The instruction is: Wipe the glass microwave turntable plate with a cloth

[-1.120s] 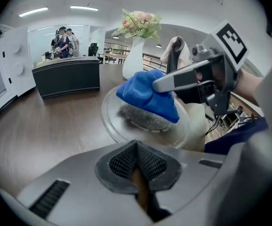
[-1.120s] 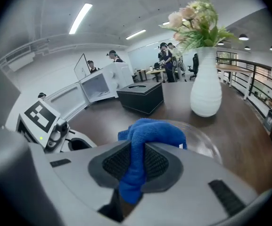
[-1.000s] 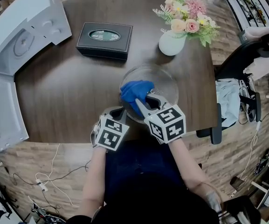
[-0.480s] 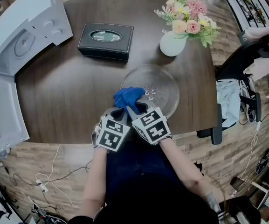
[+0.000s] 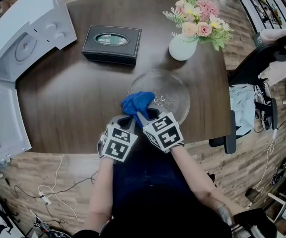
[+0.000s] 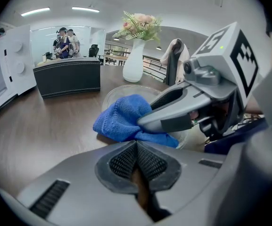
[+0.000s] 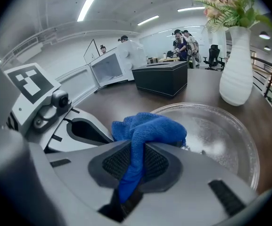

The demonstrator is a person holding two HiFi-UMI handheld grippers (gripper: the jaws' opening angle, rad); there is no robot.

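The clear glass turntable plate (image 5: 175, 90) lies on the dark wooden table near its front edge, also seen in the right gripper view as a plate (image 7: 220, 135). A bunched blue cloth (image 5: 137, 103) rests on its near-left rim. My right gripper (image 5: 142, 115) is shut on this cloth (image 7: 147, 128), a fold pinched between the pads. My left gripper (image 5: 126, 119) sits just left of it at the plate's edge. In its own view the left gripper (image 6: 136, 160) is shut, with nothing visible between its pads, and the cloth (image 6: 119, 117) lies just ahead.
A white microwave (image 5: 24, 38) with its door (image 5: 4, 118) swung open fills the left side. A black box (image 5: 112, 42) sits at the back of the table. A white vase of flowers (image 5: 183, 46) stands just behind the plate. A black chair (image 5: 252, 68) is on the right.
My right gripper drew the cloth from the plate's left middle back toward the near-left rim, then shifted very slightly right. The left gripper and the plate stayed put.
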